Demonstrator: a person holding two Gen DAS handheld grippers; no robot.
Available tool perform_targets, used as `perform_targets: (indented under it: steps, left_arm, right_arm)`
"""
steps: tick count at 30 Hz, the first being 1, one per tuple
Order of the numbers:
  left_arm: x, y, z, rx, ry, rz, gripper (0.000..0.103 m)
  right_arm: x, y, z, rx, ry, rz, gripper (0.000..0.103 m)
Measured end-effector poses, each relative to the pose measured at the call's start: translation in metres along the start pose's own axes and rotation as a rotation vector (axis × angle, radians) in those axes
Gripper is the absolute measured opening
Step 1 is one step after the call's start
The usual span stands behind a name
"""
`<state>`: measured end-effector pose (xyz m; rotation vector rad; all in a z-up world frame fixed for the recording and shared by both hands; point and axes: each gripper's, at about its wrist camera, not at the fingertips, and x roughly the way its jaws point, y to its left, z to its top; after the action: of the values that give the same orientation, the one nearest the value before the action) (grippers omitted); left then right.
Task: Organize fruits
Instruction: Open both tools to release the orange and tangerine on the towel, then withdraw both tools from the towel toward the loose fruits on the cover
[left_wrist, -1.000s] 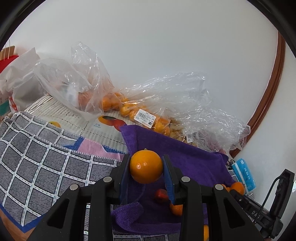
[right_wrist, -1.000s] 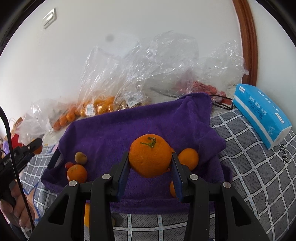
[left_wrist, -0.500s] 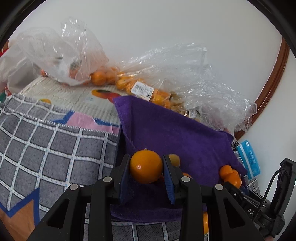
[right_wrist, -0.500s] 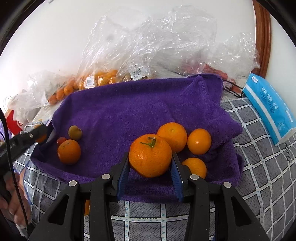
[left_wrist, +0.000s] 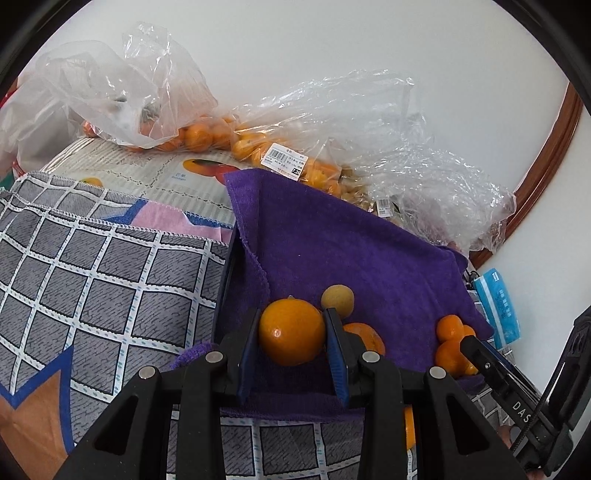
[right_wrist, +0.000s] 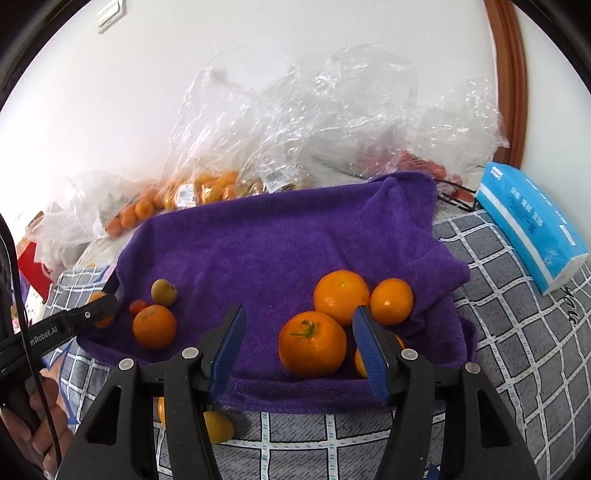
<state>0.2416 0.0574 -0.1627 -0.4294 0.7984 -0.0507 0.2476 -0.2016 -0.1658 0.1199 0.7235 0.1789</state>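
My left gripper (left_wrist: 291, 334) is shut on a smooth orange (left_wrist: 291, 332), held just over the near left end of the purple towel (left_wrist: 332, 240). A small yellowish fruit (left_wrist: 337, 300) and another orange (left_wrist: 364, 336) lie right behind it. In the right wrist view my right gripper (right_wrist: 298, 317) has its jaws opening. A stemmed orange (right_wrist: 312, 343) rests on the towel (right_wrist: 277, 240) between them, and the blue pads stand clear of it. Two more oranges (right_wrist: 341, 295) (right_wrist: 391, 301) sit just beyond.
Clear plastic bags of oranges (right_wrist: 207, 188) line the wall behind the towel. A blue tissue pack (right_wrist: 532, 229) lies at the right. The grey checked cloth (left_wrist: 92, 277) covers the surface. A yellow-orange fruit (right_wrist: 218, 426) lies in front of the towel's edge. A person's hand (right_wrist: 37, 424) holds the left gripper.
The right jaws have spread and let go of the stemmed orange, which now lies on the towel. The left gripper has sunk toward the towel with its orange still held.
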Motion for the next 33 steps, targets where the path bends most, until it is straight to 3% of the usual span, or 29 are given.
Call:
perform_targets:
  steps: [11,13,16,26,33]
  left_arm:
    - [0.0,-0.009,-0.004,0.01,0.043,-0.044,0.033]
    - [-0.002,-0.011,-0.004,0.018,0.029,-0.04,0.04]
    - [-0.004,-0.011,-0.003,0.014,0.021,-0.04,0.041]
    - [-0.026,-0.003,0.008,-0.015,-0.075,-0.063,0.042]
    - [-0.042,-0.002,0.01,-0.019,-0.137,-0.091,0.042]
  right_arm:
    - [-0.005,0.011,-0.003,-0.049,-0.048,-0.036,0.058]
    - [-0.007,0.013,-0.003,-0.059,-0.059,-0.051,0.058]
    - [-0.001,0.009,-0.003,-0.039,0.001,-0.018,0.058]
    - [-0.022,0.022,-0.022,-0.005,0.064,0.094,0.034]
    - [-0.019,0.04,-0.051,-0.036,0.154,0.129,0.026]
